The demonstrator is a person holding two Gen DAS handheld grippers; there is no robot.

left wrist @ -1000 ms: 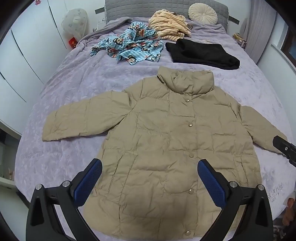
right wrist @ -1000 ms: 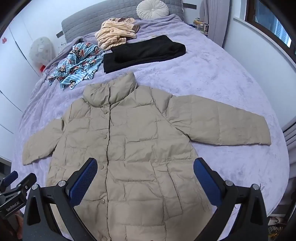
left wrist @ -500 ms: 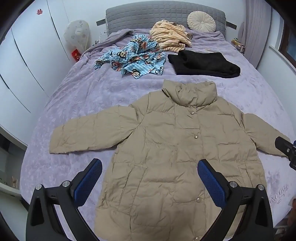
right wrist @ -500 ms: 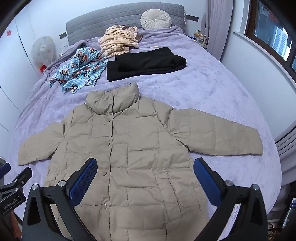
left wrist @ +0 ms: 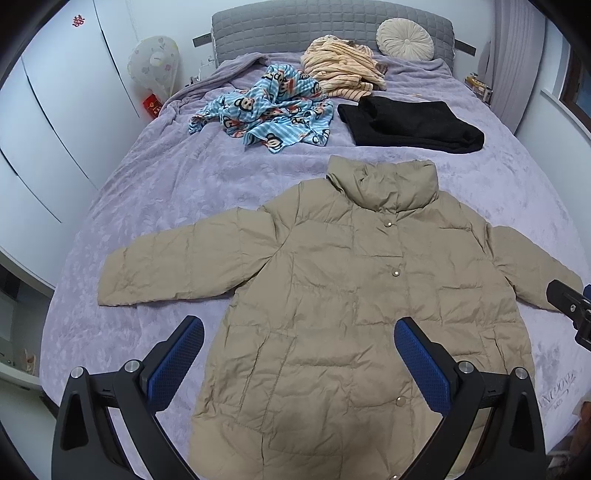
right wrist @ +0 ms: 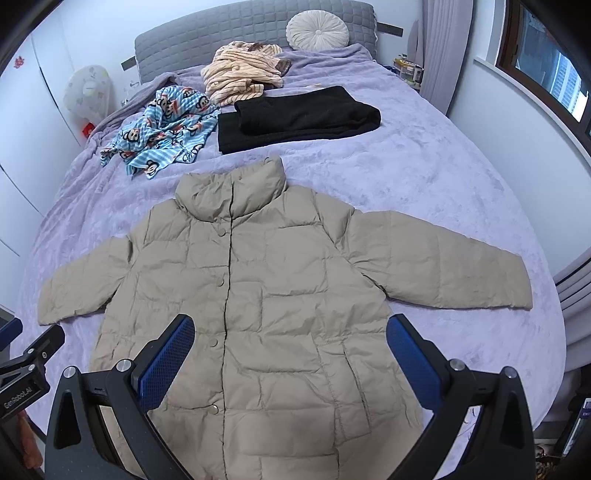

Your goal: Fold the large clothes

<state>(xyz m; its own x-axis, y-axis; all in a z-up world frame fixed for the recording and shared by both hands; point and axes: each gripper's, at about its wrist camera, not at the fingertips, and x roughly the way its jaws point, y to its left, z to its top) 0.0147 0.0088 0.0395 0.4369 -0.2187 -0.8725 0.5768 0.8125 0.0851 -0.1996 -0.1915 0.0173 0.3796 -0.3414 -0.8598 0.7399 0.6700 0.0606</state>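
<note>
A beige quilted puffer jacket [left wrist: 354, 295] [right wrist: 273, 291] lies flat and buttoned, front up, on the purple bedspread [left wrist: 166, 184] [right wrist: 443, 177], collar toward the headboard and both sleeves spread out sideways. My left gripper [left wrist: 299, 365] hovers open above the jacket's lower left half, holding nothing. My right gripper [right wrist: 291, 362] hangs open over the lower front near the button line, also empty. Each gripper's edge shows in the other's view: the right one at the right border [left wrist: 569, 306], the left one at the left border [right wrist: 26, 365].
Farther up the bed lie a folded black garment [left wrist: 410, 125] [right wrist: 295, 118], a crumpled blue cartoon-print piece [left wrist: 269, 110] [right wrist: 166, 129], a striped cream garment [left wrist: 340, 74] [right wrist: 243, 77] and a round cushion [left wrist: 404, 38] [right wrist: 317, 31]. White wardrobe doors [left wrist: 48, 129] stand left; a curtain and window [right wrist: 554, 74] right.
Both grippers have pulled back and risen from the jacket, so it sits farther away and more of the bed and headboard shows. The jacket itself has not moved.
</note>
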